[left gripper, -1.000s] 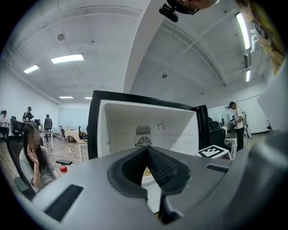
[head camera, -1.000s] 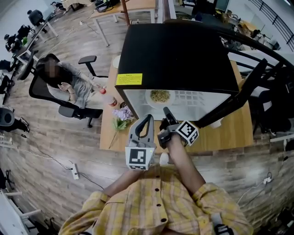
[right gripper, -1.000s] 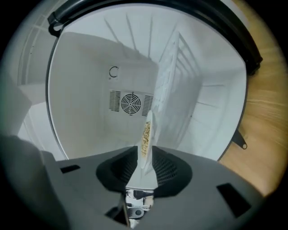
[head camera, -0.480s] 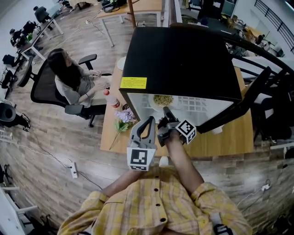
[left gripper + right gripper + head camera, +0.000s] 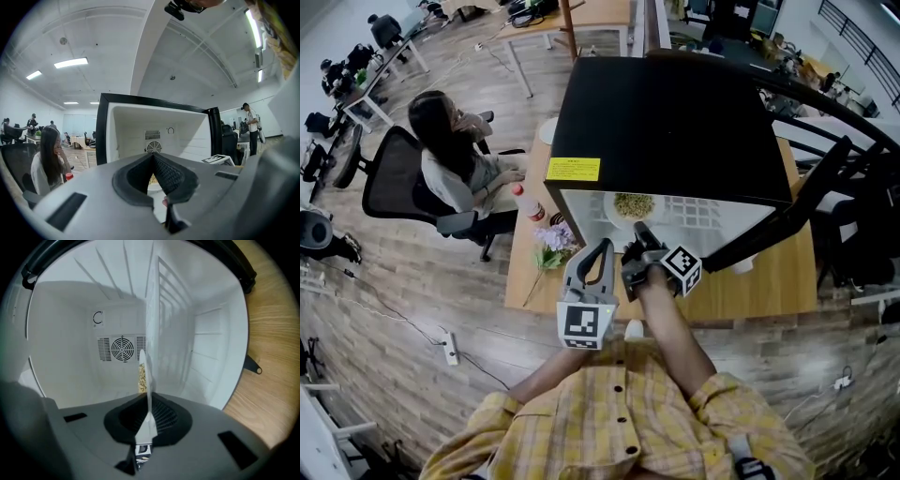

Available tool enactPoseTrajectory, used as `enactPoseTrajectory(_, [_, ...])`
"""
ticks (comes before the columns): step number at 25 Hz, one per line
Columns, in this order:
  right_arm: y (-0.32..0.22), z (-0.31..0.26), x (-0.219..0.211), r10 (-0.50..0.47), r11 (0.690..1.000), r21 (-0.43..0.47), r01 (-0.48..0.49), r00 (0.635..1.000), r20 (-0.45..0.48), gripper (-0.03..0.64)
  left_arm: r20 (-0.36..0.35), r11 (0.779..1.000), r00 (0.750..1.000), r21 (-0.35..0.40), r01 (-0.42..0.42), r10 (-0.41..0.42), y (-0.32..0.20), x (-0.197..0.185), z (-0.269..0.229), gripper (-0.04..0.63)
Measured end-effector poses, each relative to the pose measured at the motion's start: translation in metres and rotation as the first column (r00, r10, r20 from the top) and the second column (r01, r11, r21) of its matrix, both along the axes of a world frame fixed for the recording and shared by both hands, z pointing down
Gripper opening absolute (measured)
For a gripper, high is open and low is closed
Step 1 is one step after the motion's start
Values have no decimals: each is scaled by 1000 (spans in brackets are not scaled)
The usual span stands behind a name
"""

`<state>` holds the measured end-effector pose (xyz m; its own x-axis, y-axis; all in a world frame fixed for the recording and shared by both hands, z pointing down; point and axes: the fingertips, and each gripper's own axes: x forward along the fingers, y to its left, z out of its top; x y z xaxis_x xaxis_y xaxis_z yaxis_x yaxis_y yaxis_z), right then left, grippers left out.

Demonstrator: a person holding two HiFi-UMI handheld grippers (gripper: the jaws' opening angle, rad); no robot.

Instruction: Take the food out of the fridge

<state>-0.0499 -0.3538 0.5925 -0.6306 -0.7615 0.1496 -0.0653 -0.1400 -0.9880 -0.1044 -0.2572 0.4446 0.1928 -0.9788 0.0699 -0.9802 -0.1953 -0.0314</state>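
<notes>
Plate of food [image 5: 629, 203], stiff but spillable, is being pinched at its near rim by right gripper [image 5: 639, 231] jaws; left gripper [image 5: 601, 248] jaws are sitting closed, empty.

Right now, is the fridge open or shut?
Open: the fridge shows its white inside, the back fan and a plate of food.

Head view looked steeply down from above onto the fridge [image 5: 675, 122] at frame centre. Both gripper views faced its white interior from close by, sharing the rear fan vent [image 5: 153, 147].
</notes>
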Motion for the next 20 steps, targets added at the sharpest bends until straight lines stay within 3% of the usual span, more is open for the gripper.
enactPoseTrajectory(5, [9,-6,0,-10,1000,14,10,1000,-20,20,-6,1000,1000,-1,0,0,3,-3,0,8])
enactPoseTrajectory(20, [42,-35,23,16,998,59,-18,999,36,18,-22,1000,999,14,-23,23,17,3,-3,8])
